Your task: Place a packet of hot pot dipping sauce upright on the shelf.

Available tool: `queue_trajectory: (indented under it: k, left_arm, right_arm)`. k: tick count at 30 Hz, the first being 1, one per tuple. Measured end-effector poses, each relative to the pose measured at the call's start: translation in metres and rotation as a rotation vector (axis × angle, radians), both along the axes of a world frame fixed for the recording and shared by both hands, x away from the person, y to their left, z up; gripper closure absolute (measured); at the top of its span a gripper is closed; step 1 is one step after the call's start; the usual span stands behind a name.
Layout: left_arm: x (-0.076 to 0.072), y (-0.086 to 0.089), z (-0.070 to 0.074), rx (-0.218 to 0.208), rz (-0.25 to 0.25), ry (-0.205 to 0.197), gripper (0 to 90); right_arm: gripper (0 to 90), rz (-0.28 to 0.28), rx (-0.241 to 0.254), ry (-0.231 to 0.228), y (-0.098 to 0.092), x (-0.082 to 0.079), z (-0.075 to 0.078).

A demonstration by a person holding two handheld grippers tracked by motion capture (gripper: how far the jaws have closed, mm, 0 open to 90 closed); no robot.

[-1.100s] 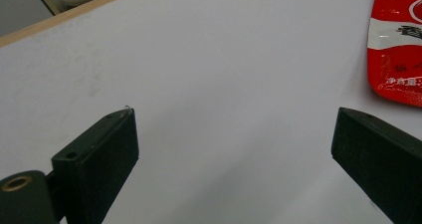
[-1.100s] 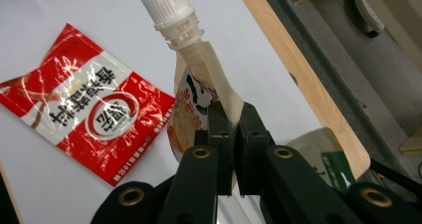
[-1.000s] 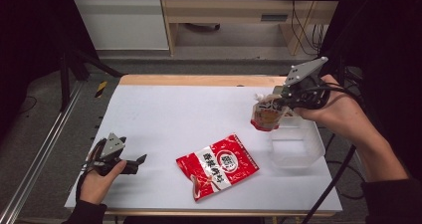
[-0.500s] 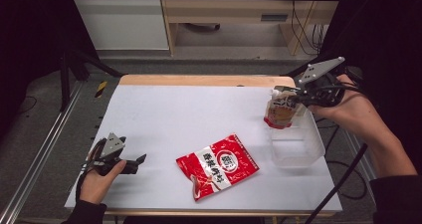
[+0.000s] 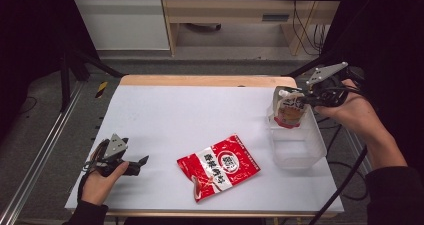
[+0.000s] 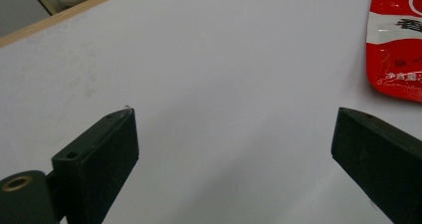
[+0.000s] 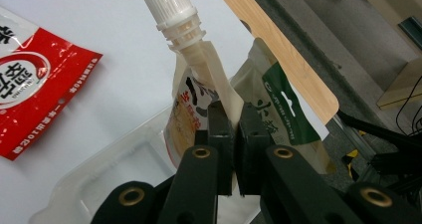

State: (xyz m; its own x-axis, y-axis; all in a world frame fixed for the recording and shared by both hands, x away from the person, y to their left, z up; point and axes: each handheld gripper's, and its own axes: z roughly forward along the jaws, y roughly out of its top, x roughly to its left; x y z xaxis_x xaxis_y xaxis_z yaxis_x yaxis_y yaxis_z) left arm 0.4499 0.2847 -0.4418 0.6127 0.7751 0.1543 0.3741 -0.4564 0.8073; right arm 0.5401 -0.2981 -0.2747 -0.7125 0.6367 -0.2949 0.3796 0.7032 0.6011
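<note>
The right gripper has its jaws pressed together on the edge of a spouted pouch. The pinch sits on the pouch's side seam below the white cap, so the pouch hangs from the pads with its cap uppermost. In the high view the right gripper holds the pouch over the far end of a clear tub at the table's right edge. The pouch's red base reaches down to about the tub's rim; whether it touches the tub I cannot tell. Just behind the jaws in the right gripper view a second packet, pale with a green label, stands close against the pouch; it may be caught in the same grip, but the view is too crowded to say.

The left gripper rests at the table's near left corner, its jaws wide apart with only bare table between them.

Count: two grippers, one spouted pouch, one green-labelled packet, one tub, and one red bag lying flat near the table's middle, well apart from both grippers.
</note>
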Motion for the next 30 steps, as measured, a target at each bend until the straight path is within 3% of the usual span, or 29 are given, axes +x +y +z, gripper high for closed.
queue_trajectory:
  k: [12, 30]
  left_arm:
    - [0.000, -0.001, -0.001, 0.002, -0.007, 0.004, 4.5]
    - [0.000, -0.001, 0.000, 0.004, -0.010, 0.004, 4.5]
  right_arm:
    - [87.7, 0.010, 0.004, 0.008, -0.002, 0.009, -0.013]
    - [87.5, 0.009, 0.004, 0.001, 0.000, 0.016, -0.016]
